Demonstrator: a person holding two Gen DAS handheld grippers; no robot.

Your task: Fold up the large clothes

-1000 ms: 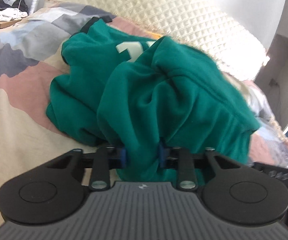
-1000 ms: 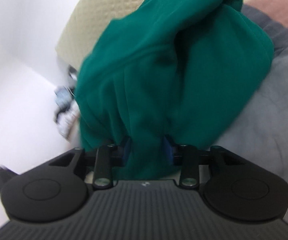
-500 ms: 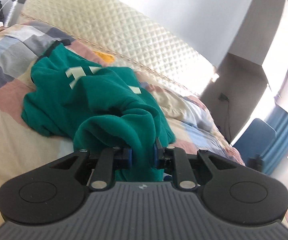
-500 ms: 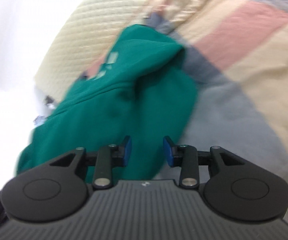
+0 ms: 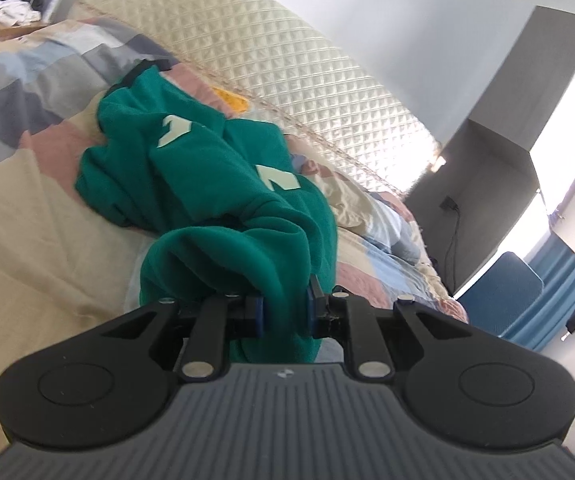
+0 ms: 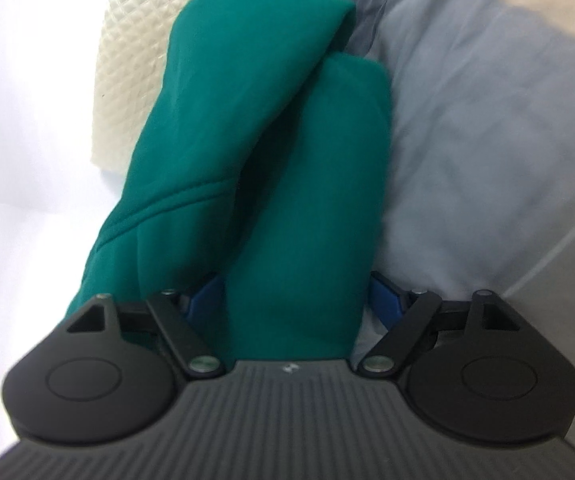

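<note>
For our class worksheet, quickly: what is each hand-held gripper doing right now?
Left hand-held gripper: shut on the green sweatshirt.
Right hand-held gripper: jaws opening, green sweatshirt between them, pads no longer pressing it.

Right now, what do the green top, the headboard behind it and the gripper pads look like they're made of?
Green top: soft, matte knit, probably fleece or sweatshirt cotton; it bunches in thick, rounded folds, with pale printed shapes on it.
Headboard: cream padded upholstery, diamond-quilted, with a slight sheen; fabric or faux leather, unclear.
Gripper pads: blue, likely rubber or plastic, matte, mounted on black, probably plastic fingers.
</note>
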